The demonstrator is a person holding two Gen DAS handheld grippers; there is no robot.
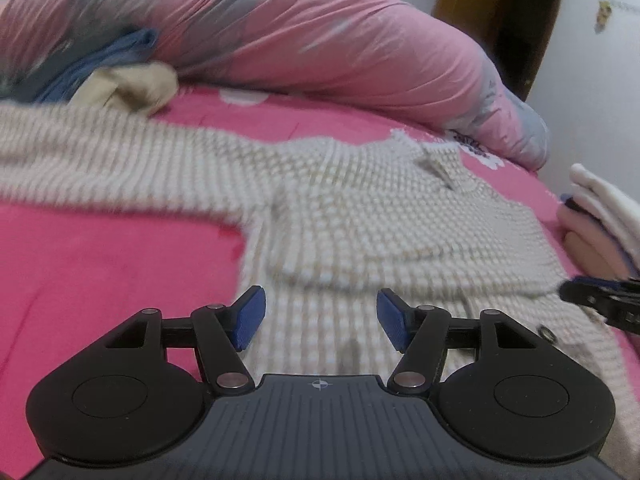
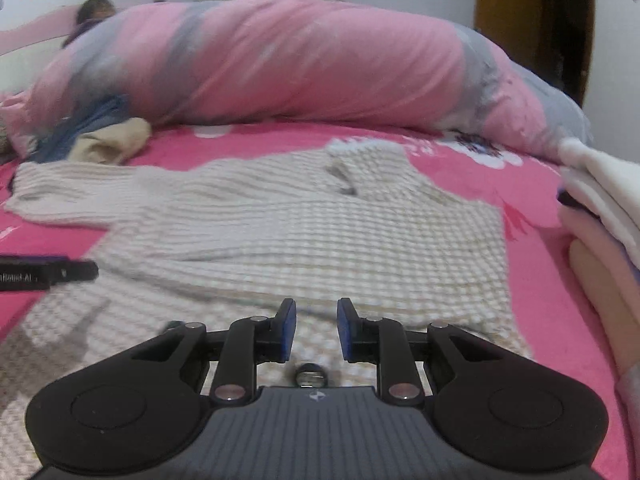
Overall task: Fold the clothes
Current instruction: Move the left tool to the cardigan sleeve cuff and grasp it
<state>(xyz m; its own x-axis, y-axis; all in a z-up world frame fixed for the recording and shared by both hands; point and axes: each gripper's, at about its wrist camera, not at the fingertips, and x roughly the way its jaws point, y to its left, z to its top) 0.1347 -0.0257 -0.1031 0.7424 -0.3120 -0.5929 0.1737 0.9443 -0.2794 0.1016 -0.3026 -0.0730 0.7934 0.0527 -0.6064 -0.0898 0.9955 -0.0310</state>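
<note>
From the left wrist, we hover our left gripper [image 1: 320, 318] over the cream knitted sweater [image 1: 360, 216], which lies spread on the pink bedsheet [image 1: 100, 264]. The blue pads stand well apart with nothing between them, only knit beneath, so nothing is held here. One sleeve [image 1: 80, 156] stretches out flat to the left, and we'd guess it is laid that way so it can be folded in across the body. At the right edge the tip of our other tool pokes in above the hem.

Over to the right wrist: our right gripper [image 2: 316, 330] sits low over the sweater's lower body [image 2: 304, 240], pads a narrow gap apart and empty, no cloth pinched. A dark button [image 2: 311, 376] shows just under the tool.

Counting up: one sweater laid out, two grippers, one rolled pink-and-grey quilt [image 2: 280, 64] along the back of the bed, one small heap of blue and beige clothes [image 2: 100, 140] waiting at far left, and one neat stack of folded clothes [image 2: 600, 216] at right, likely parked there as finished work.
</note>
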